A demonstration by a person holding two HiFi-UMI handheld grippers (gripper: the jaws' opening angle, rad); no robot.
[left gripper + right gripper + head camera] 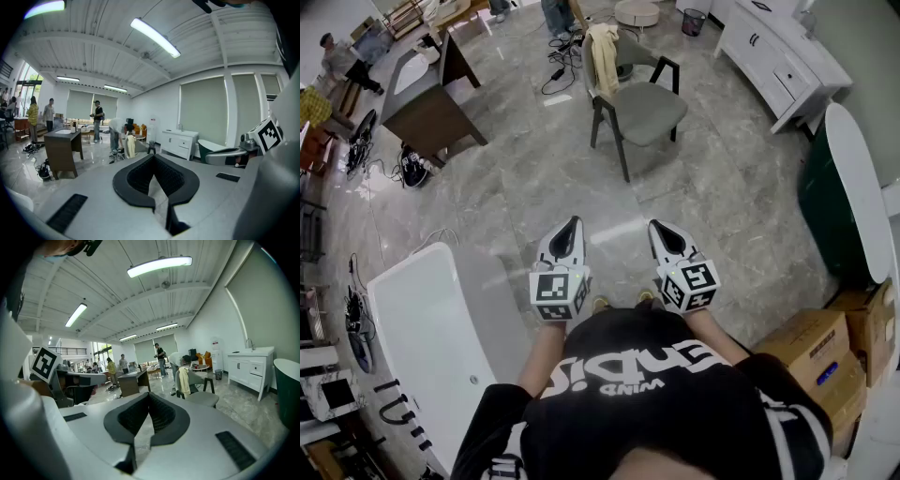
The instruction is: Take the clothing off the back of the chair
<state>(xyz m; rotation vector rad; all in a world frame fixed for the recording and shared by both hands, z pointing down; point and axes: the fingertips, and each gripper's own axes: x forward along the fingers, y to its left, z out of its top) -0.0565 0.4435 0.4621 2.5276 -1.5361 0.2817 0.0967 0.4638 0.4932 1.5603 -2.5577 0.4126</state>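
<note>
The cream-coloured garment [602, 56] hangs draped over the backrest of the grey upholstered chair [649, 111], which stands on the marble floor [534, 187] well ahead of the person, far out of reach of either tool. The left gripper [571, 225] and right gripper [660, 228] are held side by side in front of the body, aimed roughly toward the chair; in each gripper view the black fingers [136, 180] meet at their tips with nothing clamped between them, so both are clenched and empty. The garment looks like light, limp cloth that folds over the rail and will sag, bunch and slide rather than keep any shape. A sensible hold would likely be a pinch on the thick fold at the top of the backrest, ideally one gripper near each end of it, then a lift upward so the hanging parts clear the back and do not snag on the frame.
</note>
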